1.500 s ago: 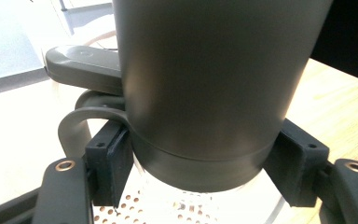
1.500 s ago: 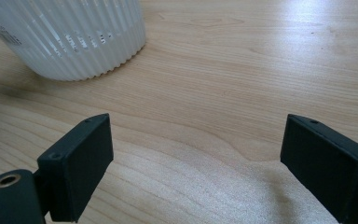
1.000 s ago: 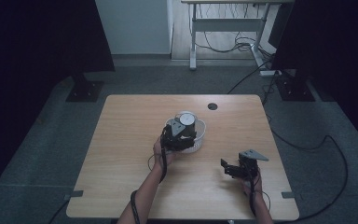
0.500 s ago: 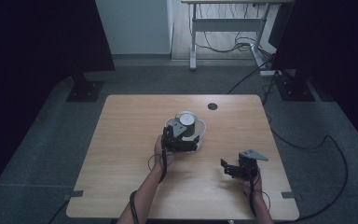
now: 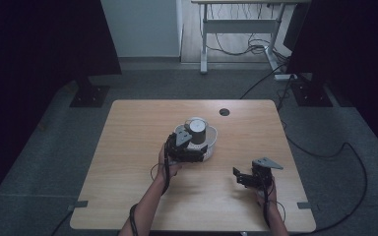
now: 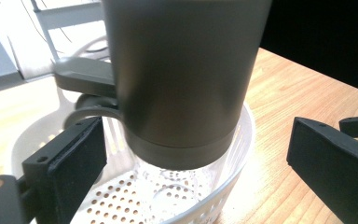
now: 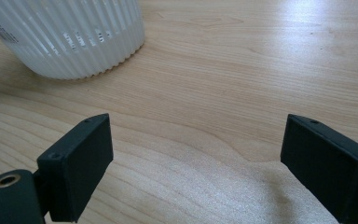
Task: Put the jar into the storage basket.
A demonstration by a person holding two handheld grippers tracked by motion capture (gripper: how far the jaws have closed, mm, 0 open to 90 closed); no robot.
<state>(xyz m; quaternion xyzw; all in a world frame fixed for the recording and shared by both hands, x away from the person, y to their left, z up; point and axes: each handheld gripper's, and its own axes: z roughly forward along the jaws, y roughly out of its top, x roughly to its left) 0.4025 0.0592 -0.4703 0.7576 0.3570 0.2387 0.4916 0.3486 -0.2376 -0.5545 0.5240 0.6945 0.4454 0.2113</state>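
A grey mug stands upright inside a white perforated bowl near the table's middle. In the left gripper view the mug rises out of the bowl, its handle to the left. My left gripper is at the bowl's near side. Its jaws have just been opening and now stand open on either side of the mug, pads clear of it. My right gripper rests low over the table at the front right, open with bare wood between its jaws.
The wooden table has a round cable hole at the back. The bowl's ribbed white wall lies ahead and to the left in the right gripper view. A desk frame and cables stand on the floor beyond.
The left gripper has shifted slightly toward the person beside the mug. The mug stays in the bowl. The right gripper has not moved.
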